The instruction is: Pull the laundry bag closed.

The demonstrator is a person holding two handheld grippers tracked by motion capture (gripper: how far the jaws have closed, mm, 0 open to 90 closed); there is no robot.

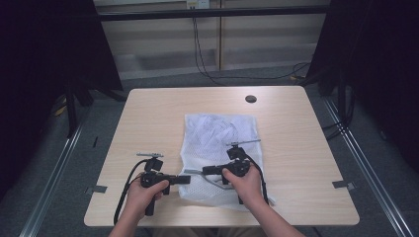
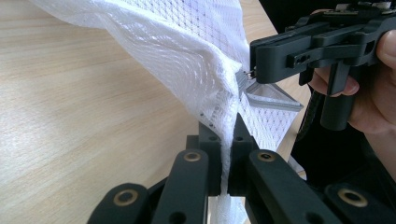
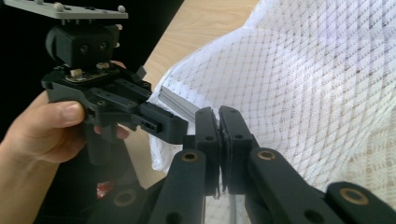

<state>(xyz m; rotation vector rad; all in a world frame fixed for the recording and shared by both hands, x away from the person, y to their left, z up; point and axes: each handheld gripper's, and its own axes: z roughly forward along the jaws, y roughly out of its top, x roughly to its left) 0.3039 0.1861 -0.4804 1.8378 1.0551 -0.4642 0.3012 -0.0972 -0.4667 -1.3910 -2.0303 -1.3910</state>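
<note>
Both the left gripper (image 2: 225, 161) and right gripper (image 3: 219, 140) were clamped on the mesh bag's (image 1: 217, 143) lower-left edge; its zipper apparently remained to be worked.

A white mesh bag (image 1: 217, 153) with a fine diamond grid lies on the pale wood-grain counter (image 1: 148, 118). Both tools, left tool (image 1: 184, 179) and right tool (image 1: 205, 171), are black; a grey strip, possibly a zipper edge (image 2: 273, 100), shows.

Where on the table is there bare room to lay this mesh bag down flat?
Bare wood lies left of the mesh bag to the table edge, right of it, and beyond it toward the round hole. The near edge is crowded by both tools.
</note>
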